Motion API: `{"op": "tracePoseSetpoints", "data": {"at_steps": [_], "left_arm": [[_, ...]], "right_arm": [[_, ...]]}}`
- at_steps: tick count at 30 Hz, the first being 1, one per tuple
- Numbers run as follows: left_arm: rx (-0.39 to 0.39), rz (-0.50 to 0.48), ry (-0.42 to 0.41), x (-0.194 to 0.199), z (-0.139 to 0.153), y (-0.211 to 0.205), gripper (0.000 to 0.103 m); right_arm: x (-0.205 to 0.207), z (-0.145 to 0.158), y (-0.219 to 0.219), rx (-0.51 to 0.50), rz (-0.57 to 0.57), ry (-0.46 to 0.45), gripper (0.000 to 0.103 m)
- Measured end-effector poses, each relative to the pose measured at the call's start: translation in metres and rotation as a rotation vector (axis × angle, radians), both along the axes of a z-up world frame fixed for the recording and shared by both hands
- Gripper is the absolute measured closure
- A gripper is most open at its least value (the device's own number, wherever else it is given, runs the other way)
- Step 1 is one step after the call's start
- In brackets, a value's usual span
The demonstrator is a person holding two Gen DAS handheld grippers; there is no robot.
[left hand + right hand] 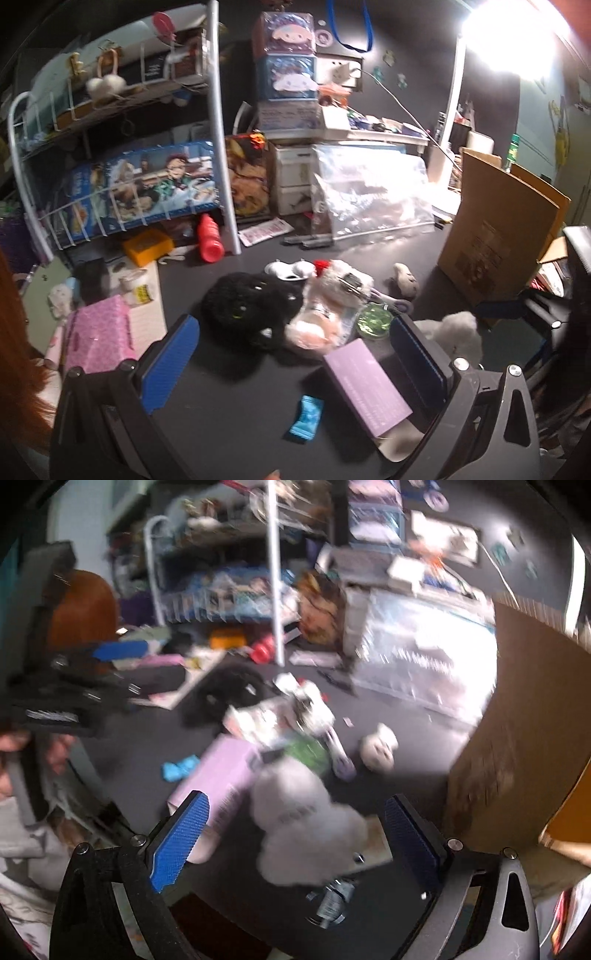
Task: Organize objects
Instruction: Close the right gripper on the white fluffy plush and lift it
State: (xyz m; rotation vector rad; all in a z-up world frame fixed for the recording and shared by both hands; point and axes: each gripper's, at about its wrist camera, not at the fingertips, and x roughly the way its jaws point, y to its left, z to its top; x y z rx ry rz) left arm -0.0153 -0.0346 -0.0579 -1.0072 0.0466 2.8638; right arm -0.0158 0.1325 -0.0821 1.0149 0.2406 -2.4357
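Note:
A pile of toys lies on the dark table: a black plush (247, 306), a white and pink plush (325, 306) and a green disc (373, 317). My left gripper (295, 343) hangs open just above the table. A purple box (365, 387) lies by its right finger and a blue candy wrapper (308, 417) below the gap. My right gripper (297, 812) is open around a fluffy white plush (303, 823); neither pad presses on it. The same plush (458, 332) shows at the right in the left wrist view. The right wrist view is blurred.
A tall cardboard box (495, 229) stands at the right. A white wire rack (218, 110) fills the back left, with a red bottle (208, 238) and an orange box (147, 245) at its foot. A clear plastic bag (369, 192) leans behind the pile; a pink box (99, 332) sits at the left.

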Motion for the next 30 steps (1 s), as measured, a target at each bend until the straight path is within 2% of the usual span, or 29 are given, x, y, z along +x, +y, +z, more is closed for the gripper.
{"op": "tracePoseSetpoints", "data": {"at_steps": [6, 9, 12, 15, 19, 22, 27, 29, 30], "left_arm": [[0.021, -0.016, -0.028, -0.004, -0.004, 0.007, 0.0], [0.033, -0.027, -0.046, -0.006, -0.006, 0.009, 0.0], [0.04, -0.04, -0.062, -0.007, -0.007, 0.011, 0.0], [0.057, -0.062, -0.082, -0.009, -0.01, 0.013, 0.0], [0.076, -0.102, -0.115, -0.012, -0.014, 0.02, 0.0], [0.117, -0.169, -0.128, -0.011, -0.013, 0.028, 0.0], [0.209, -0.315, -0.111, -0.001, 0.004, 0.04, 0.001], [0.234, -0.339, -0.098, 0.001, 0.015, 0.041, 0.007], [0.24, -0.342, -0.091, 0.001, 0.021, 0.041, 0.013]], "right_arm": [[-0.007, -0.017, 0.002, 0.03, -0.005, -0.039, 0.008], [-0.012, -0.024, 0.001, 0.033, 0.004, -0.063, 0.012], [-0.016, -0.031, 0.0, 0.026, 0.014, -0.083, 0.028], [-0.014, -0.032, -0.005, 0.048, 0.022, -0.053, 0.042], [-0.009, -0.033, -0.006, 0.051, 0.026, -0.029, 0.047], [-0.003, -0.027, -0.006, 0.033, 0.034, 0.004, 0.048], [0.005, 0.002, -0.015, -0.016, 0.085, 0.072, 0.048], [0.006, 0.017, -0.023, -0.038, 0.128, 0.096, 0.048], [0.007, 0.023, -0.028, -0.044, 0.147, 0.107, 0.048]]}}
